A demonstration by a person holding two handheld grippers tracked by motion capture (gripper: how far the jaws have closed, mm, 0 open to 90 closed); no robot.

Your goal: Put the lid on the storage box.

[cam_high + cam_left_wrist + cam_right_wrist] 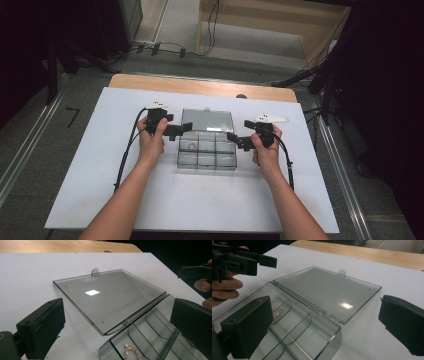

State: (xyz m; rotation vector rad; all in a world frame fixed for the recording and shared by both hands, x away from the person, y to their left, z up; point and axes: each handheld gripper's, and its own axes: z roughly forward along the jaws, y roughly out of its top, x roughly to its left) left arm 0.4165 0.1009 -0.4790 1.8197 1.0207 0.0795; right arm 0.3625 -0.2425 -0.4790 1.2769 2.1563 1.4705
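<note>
Left hand-held gripper and right hand-held gripper, jaws spread, nothing pinched, flank the clear compartment box lying between them on the surface. Lid flat open beyond both. Bead bracelet sits just ahead of left. Likely step: reaching in; next needs jaws lowered around bracelet.

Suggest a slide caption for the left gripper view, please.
Open left gripper over a clear compartment box, lid flat open, bead bracelet inside.
</note>
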